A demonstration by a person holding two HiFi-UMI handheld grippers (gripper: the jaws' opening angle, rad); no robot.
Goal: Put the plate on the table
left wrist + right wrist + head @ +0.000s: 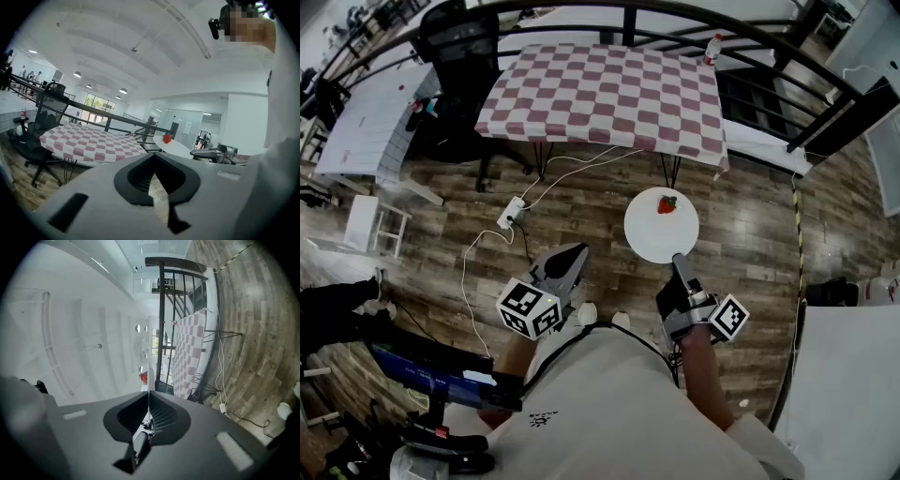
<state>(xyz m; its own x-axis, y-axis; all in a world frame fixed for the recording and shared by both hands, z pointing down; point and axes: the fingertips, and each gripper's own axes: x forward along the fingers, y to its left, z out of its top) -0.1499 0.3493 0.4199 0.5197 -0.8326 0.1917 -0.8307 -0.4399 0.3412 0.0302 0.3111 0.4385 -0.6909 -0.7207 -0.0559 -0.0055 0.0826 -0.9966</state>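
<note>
We hold the plate (661, 230) by its near rim in the right gripper (677, 259). Its fingers are closed on the rim, and in the right gripper view the plate runs edge-on as a thin white line straight out from between them. The plate is white and round and is held roughly level in the air over the wooden floor (581, 192) — not on the table (600, 89). A small red fruit (667, 203) lies on its far half, well away from the gripped edge.

The table stands ahead of us, covered by a red-and-white checked cloth that hangs over its sides. The plate's far edge is near the table's front right corner but short of it, with floor showing between them. A bottle (712, 47) stands at the table's far right corner. A black chair (464, 56) is just beside the table's left end, and a dark railing (750, 42) curves behind both.

The left gripper (572, 258) hangs low on our left, well apart from the plate — its fingers are pressed together with nothing between them. A white cable (581, 161) trails from under the table across the floor to a power strip (511, 214).
</note>
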